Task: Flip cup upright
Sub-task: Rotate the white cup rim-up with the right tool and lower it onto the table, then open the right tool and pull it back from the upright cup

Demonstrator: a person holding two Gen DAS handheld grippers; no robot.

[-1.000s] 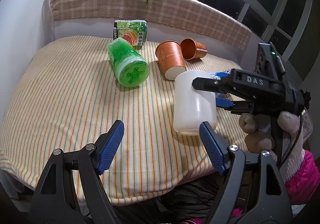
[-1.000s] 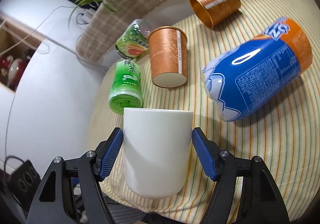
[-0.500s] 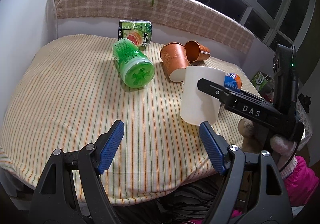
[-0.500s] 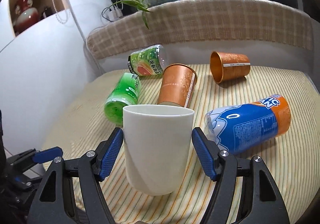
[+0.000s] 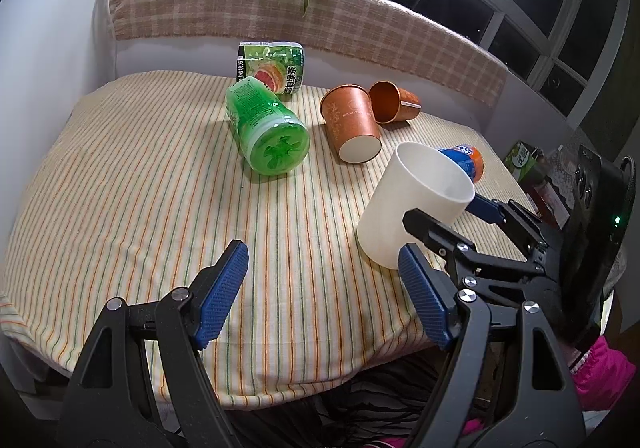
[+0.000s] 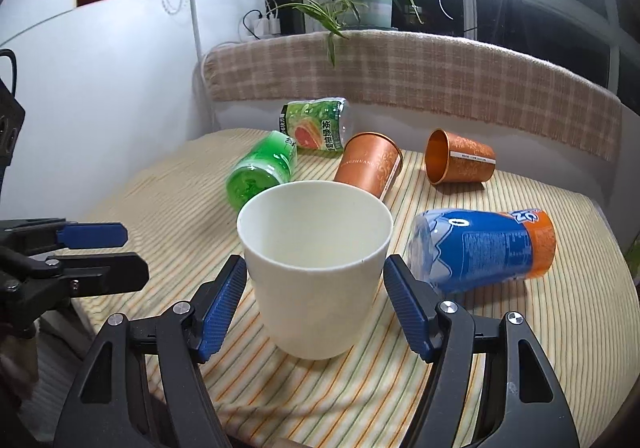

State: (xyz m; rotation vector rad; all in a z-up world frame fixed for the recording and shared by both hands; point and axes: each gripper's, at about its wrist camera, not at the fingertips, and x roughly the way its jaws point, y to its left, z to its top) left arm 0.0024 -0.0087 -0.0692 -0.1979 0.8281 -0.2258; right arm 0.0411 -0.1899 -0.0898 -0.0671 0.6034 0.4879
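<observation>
Tipped further since half a second ago, the white cup [image 6: 316, 272] is now held mouth-up by the right hand-held gripper [image 6: 316, 302], clamped on its sides above the striped worktop [image 5: 140, 184]. Behind it lie a blue bottle [image 6: 486, 250], two copper cups [image 5: 352, 126] and green bottles [image 5: 266, 128]. The left hand-held gripper [image 5: 324, 302] is spread wide, empty.
</observation>
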